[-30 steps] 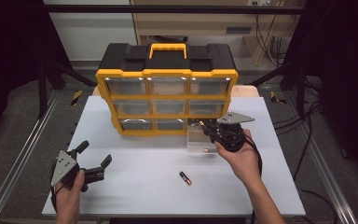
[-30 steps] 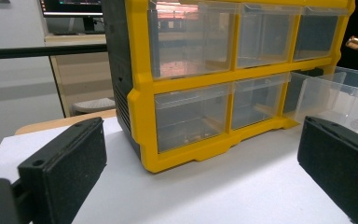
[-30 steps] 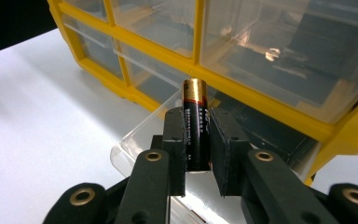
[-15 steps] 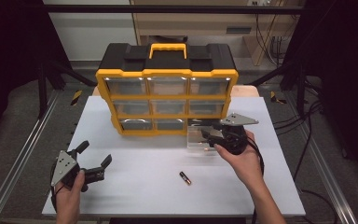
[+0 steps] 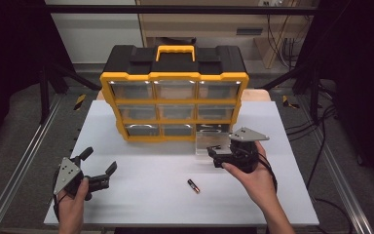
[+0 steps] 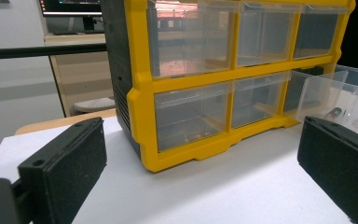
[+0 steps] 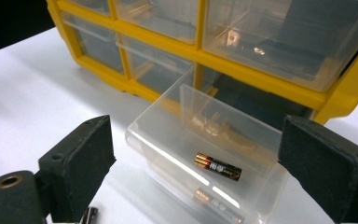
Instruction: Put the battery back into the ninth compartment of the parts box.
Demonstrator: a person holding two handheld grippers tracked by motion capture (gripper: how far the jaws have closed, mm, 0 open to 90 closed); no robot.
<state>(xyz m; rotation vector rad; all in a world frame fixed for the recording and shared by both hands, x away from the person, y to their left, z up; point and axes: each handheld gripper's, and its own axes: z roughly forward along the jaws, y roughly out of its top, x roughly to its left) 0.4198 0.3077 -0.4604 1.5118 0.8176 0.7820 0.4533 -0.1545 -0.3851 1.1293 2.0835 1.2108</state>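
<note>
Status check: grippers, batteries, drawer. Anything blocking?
Left gripper open, idle at table's left. Right gripper open, at the pulled-out clear drawer. One battery inside drawer; another battery loose on the table. Nothing blocking.

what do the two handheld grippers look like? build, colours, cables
Both are black handheld units. Left gripper and right gripper each carry a grey three-cornered plate on top, with a dark cable trailing back by the hand. In the gripper views, the jaws are flat rectangular black pads with a fine-textured face, on black brackets with round holes. No sleeves visible on the forearms.
</note>
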